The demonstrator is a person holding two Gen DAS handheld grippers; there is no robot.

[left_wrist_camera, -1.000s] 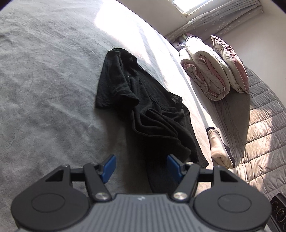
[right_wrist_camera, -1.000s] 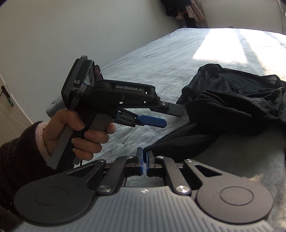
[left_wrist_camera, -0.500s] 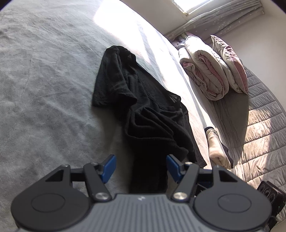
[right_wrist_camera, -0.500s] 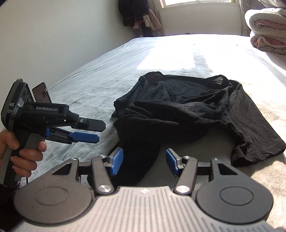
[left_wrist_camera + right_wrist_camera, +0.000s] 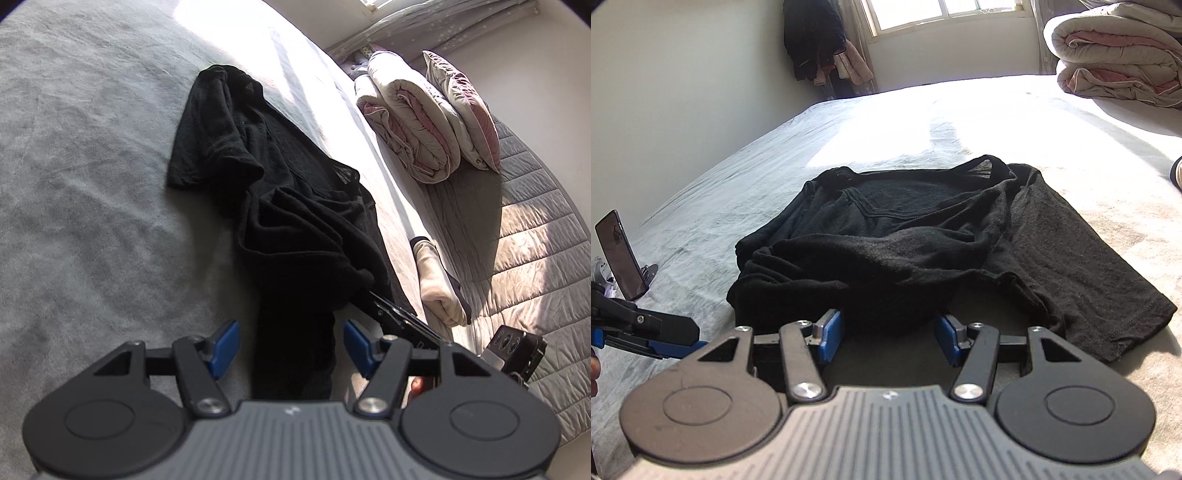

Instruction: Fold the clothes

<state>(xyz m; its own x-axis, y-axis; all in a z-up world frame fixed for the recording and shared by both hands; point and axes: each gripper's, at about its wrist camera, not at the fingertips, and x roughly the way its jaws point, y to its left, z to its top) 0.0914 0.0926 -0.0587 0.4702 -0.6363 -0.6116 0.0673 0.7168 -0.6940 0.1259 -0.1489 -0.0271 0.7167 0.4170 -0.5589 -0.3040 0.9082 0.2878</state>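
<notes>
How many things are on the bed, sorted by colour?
Black: 1, the crumpled shirt
Cream and pink: 2, the rolled quilt and the pillow
Beige: 1, the small folded cloth
Total: 4

You've got no readable text, brand, number or sign in either view. The only mark is a small pale emblem on the ribbed grey body of each gripper, left gripper (image 5: 290, 345) and right gripper (image 5: 888, 338), and it's too small to read. The phone (image 5: 618, 254) screen is dark, nothing legible.
</notes>
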